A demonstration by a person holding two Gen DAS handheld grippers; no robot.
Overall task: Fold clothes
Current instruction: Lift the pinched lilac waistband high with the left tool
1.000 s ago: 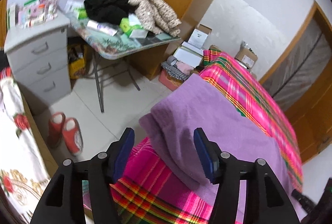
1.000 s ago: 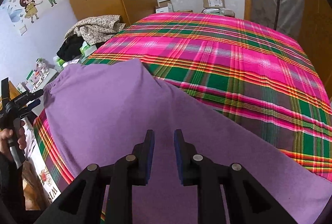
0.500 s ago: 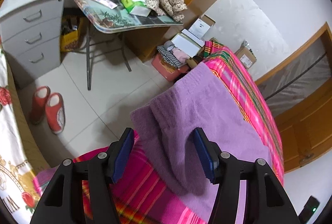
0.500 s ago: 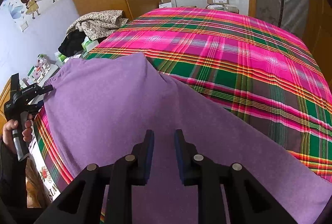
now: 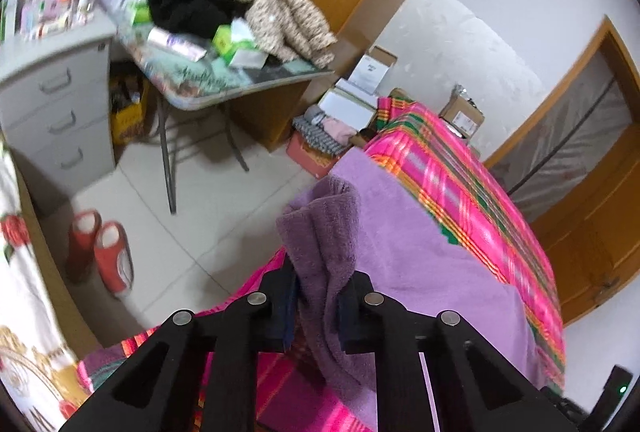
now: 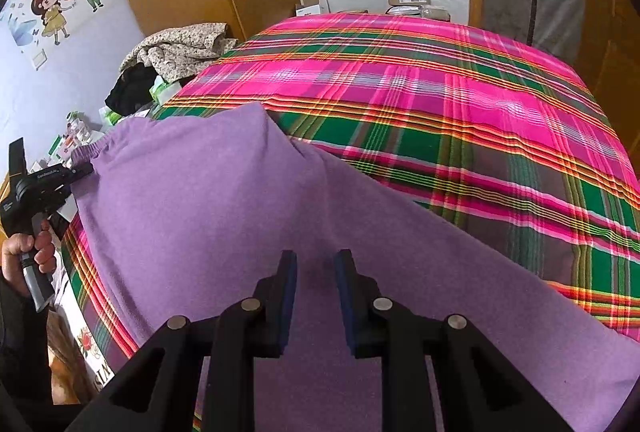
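Note:
A purple fleece garment (image 5: 420, 252) with an elastic waistband lies across the near corner of a bed covered in pink and green plaid (image 5: 460, 184). My left gripper (image 5: 318, 272) is shut on a bunched corner of the waistband, which stands up between its fingers. The right wrist view shows the garment (image 6: 240, 212) spread flat and the left gripper (image 6: 82, 168) pinching its far left corner. My right gripper (image 6: 316, 268) sits low on the cloth's near middle. Its jaws stand nearly together, with purple cloth filling the narrow gap.
Left of the bed stand a folding table (image 5: 224, 84) piled with clothes, a grey drawer cabinet (image 5: 52, 100) and red slippers (image 5: 102, 252) on the tiled floor. Boxes (image 5: 372, 72) sit by the wardrobe. A person's hand (image 6: 28, 248) holds the left gripper's handle.
My left gripper was open around the waistband corner; it has now shut on it and lifted it slightly. The right gripper has kept its place and its narrow gap.

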